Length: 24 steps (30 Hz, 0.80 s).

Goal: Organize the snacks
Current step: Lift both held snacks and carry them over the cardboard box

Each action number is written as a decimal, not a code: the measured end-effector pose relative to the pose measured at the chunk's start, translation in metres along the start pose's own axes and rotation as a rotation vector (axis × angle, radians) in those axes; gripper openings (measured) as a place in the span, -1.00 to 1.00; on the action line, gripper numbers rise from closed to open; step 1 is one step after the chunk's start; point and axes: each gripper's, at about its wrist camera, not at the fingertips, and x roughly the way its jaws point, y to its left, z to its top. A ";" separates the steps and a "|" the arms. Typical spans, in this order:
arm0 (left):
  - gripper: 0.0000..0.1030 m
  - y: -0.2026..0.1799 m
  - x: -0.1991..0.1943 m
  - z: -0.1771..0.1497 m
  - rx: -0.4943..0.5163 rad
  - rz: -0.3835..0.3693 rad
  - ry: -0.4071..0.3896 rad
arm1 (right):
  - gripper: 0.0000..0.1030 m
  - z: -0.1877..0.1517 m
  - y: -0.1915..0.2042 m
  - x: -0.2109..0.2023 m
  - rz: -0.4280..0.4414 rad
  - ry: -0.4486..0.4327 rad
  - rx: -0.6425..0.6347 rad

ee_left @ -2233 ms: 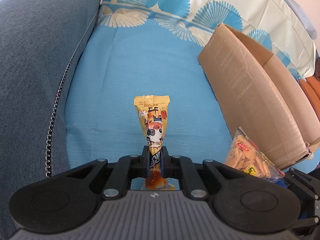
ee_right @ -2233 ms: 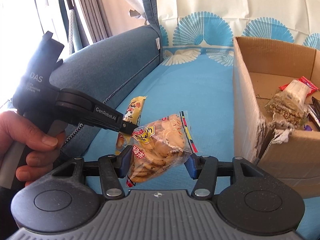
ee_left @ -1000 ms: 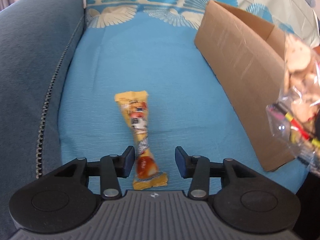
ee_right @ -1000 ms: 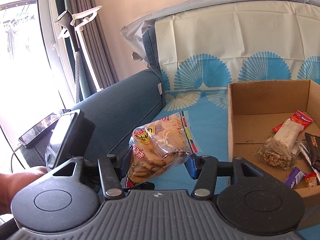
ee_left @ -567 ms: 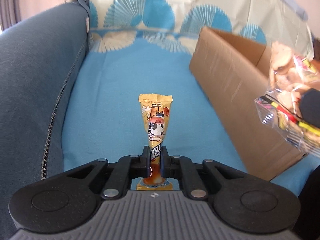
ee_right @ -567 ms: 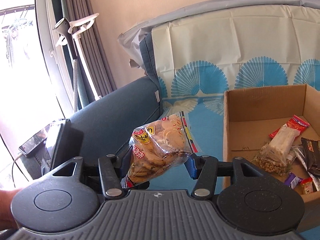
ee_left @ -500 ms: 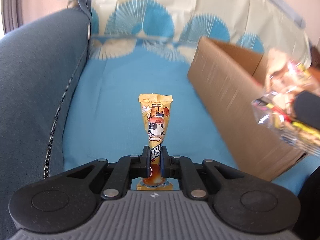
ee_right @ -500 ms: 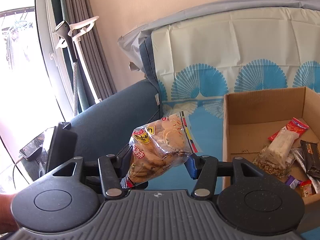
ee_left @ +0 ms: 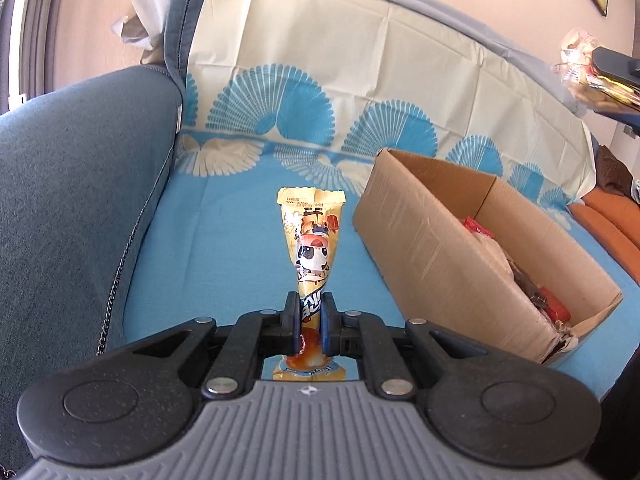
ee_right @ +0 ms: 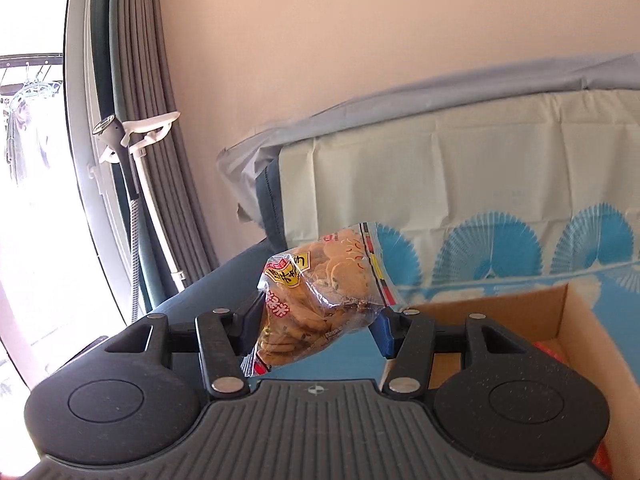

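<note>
Left gripper [ee_left: 310, 322] clamped on yellow snack stick [ee_left: 311, 248], right gripper [ee_right: 322, 322] gripping cracker bag [ee_right: 320, 292], both above sofa seat [ee_left: 224, 248], cardboard box [ee_left: 448, 264] alongside.

Blue sofa [ee_left: 72, 184], patterned cover [ee_left: 320, 92] (fans), curtain [ee_right: 160, 128].

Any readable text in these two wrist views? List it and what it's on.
Yellow snack packet in left gripper: small print along the top seal and blue lettering at the pads, unreadable.
Cracker bag in right gripper: yellow label, red characters, too blurred to quote.
Cardboard box: none.
</note>
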 end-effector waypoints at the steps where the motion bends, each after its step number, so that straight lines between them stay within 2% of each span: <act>1: -0.80 -0.001 0.000 0.000 0.005 0.000 -0.004 | 0.09 0.002 -0.008 0.000 -0.009 -0.014 -0.008; 3: -0.80 -0.003 -0.003 -0.001 0.018 0.000 -0.010 | 0.09 -0.002 -0.027 0.001 -0.049 -0.029 -0.004; 9: -0.80 -0.010 0.002 -0.002 0.064 0.008 0.021 | 0.09 -0.045 -0.085 0.006 -0.192 0.035 0.173; 12: -0.80 -0.016 0.003 -0.001 0.073 0.031 0.020 | 0.09 -0.045 -0.101 0.008 -0.211 0.016 0.210; 15: -0.80 -0.022 -0.001 0.004 0.049 0.020 0.012 | 0.09 -0.043 -0.111 0.012 -0.228 -0.005 0.207; 18: -0.80 -0.036 -0.003 0.014 0.061 0.018 0.005 | 0.09 -0.044 -0.122 0.016 -0.236 -0.008 0.261; 24: -0.80 -0.082 -0.006 0.053 0.073 -0.039 -0.080 | 0.09 -0.039 -0.133 0.011 -0.251 -0.034 0.288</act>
